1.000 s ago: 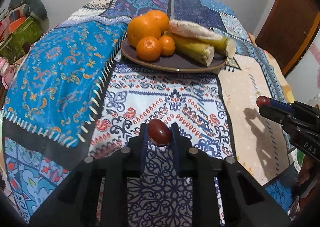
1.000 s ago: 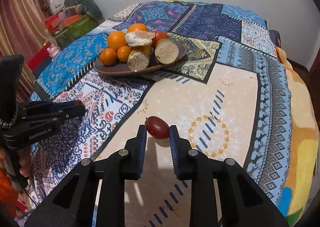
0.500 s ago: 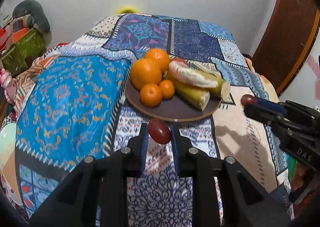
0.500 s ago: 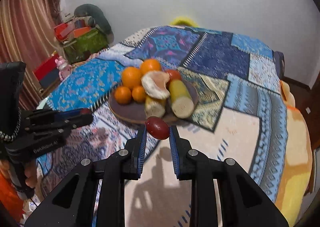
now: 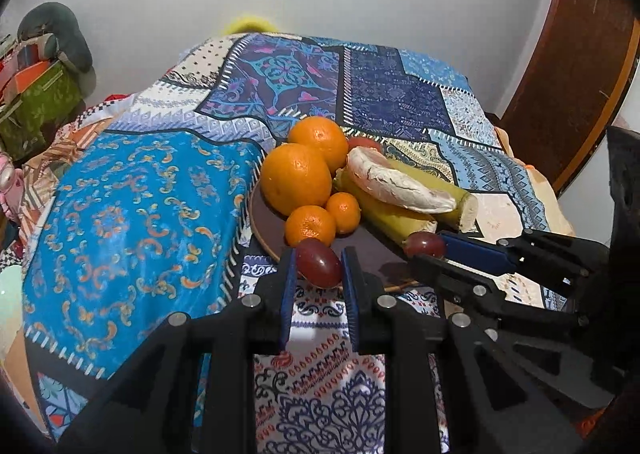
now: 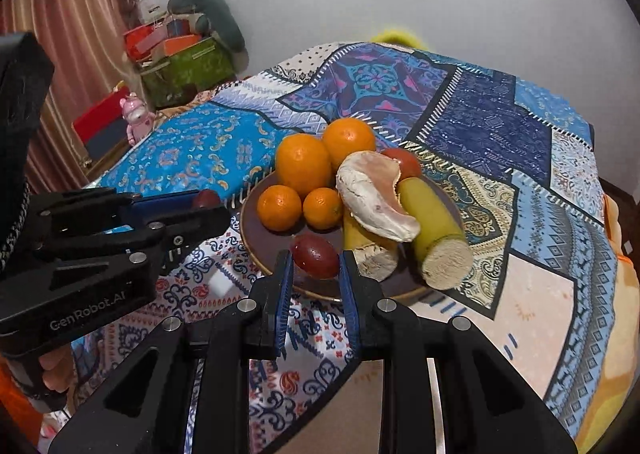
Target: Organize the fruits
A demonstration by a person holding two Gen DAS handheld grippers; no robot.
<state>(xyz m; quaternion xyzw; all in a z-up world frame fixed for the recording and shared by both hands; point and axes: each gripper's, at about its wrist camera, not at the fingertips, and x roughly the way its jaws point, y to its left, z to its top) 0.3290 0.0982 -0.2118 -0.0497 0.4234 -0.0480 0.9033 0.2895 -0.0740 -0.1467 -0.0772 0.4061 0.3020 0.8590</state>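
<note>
1. At the far left of the room a green patterned box [image 6: 188, 67] stuffed with red and orange items stands by the wall, a grey cushion [image 6: 212, 15] above it and a small pink figurine [image 6: 138, 119] nearer the curtain.
2. The left gripper [image 5: 318, 268] hovers over the near left edge of the dark brown plate [image 5: 264, 230], its blue-padded claws clamped on a dark red oval fruit [image 5: 319, 262]. From the right wrist view that same gripper [image 6: 206, 201] comes in from the left with the fruit's tip just showing.
3. On the plate, two large oranges [image 6: 304, 163] sit at the far left side, with two small mandarins [image 6: 279, 207] just in front of them, touching.
4. The right gripper [image 6: 314, 260] is poised over the plate's near rim, its claws closed on a second dark red fruit [image 6: 315, 256], which sits close to the mandarins and the cut end of the nearer yellow stalk.
5. Right of the citrus lie two thick yellow-green stalk pieces [image 6: 434, 225] with pale cut ends, and a peeled pomelo segment [image 6: 372, 197] rests across them. A red tomato [image 6: 402, 161] peeks out behind.
6. Everything stands on a patchwork cloth [image 6: 500, 133] of blue, navy and cream panels.
7. A brown wooden door [image 5: 576, 65] fills the far right in the left wrist view.
</note>
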